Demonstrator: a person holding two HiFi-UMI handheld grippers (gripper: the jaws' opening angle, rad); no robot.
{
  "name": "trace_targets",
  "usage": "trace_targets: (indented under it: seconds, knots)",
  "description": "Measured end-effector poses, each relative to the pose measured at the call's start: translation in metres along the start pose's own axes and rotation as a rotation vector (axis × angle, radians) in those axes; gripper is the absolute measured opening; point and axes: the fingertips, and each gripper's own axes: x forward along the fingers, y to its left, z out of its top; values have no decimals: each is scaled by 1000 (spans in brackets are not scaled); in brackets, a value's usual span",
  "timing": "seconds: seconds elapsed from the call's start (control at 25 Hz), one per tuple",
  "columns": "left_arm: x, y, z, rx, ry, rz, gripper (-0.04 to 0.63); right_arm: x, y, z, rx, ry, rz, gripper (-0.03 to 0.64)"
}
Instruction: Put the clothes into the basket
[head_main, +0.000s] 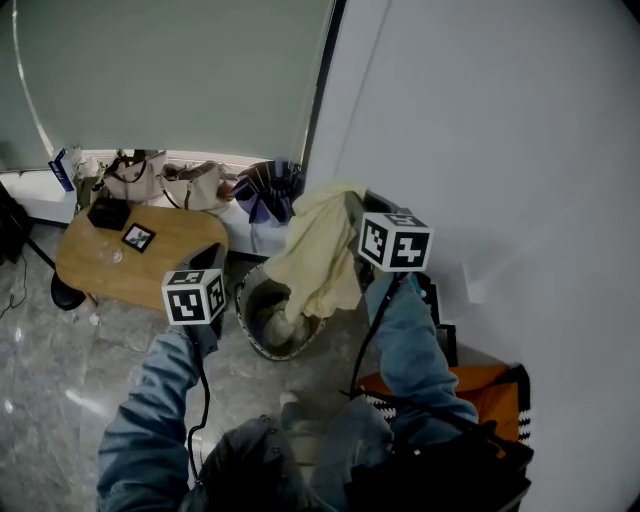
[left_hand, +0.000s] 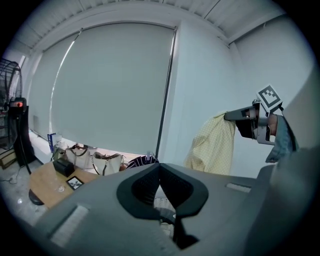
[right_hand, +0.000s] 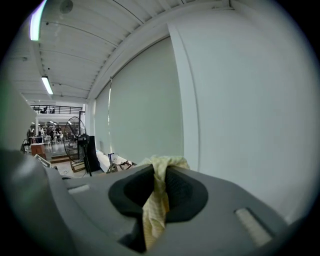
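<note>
The right gripper (right_hand: 159, 172), jaws pinched on the top of the yellow cloth (head_main: 315, 255), holds it hanging long-axis down at frame centre, seemingly over the upper right rim of the basket (head_main: 242, 305), nearer than the left gripper (left_hand: 160, 170), closed on nothing.

Even, dimmish daylight through blind (head_main: 170, 70); fisheye bending, black corners; foreground blurred.

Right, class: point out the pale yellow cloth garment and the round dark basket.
pale yellow cloth garment (head_main: 318, 252), head view, middle of the hanging fabric.
round dark basket (head_main: 243, 305), head view, left rim.
</note>
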Motion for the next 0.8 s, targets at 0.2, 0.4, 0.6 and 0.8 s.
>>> trace_targets:
  seconds: [0.2,0.4,0.6,0.8]
  knots:
    - [12,30,-27,-32,66,81,2,42,13,-39,25,62,91,55]
    - [17,48,-63,-69,142,142,2,82,27,-112,69,193,164,55]
    - [30,53,-99,-89,224,159,2,112,28,-179,117,302,188,55]
    - [36,61,-132,-119,289,176,2,134,39,-237,145,406,208,55]
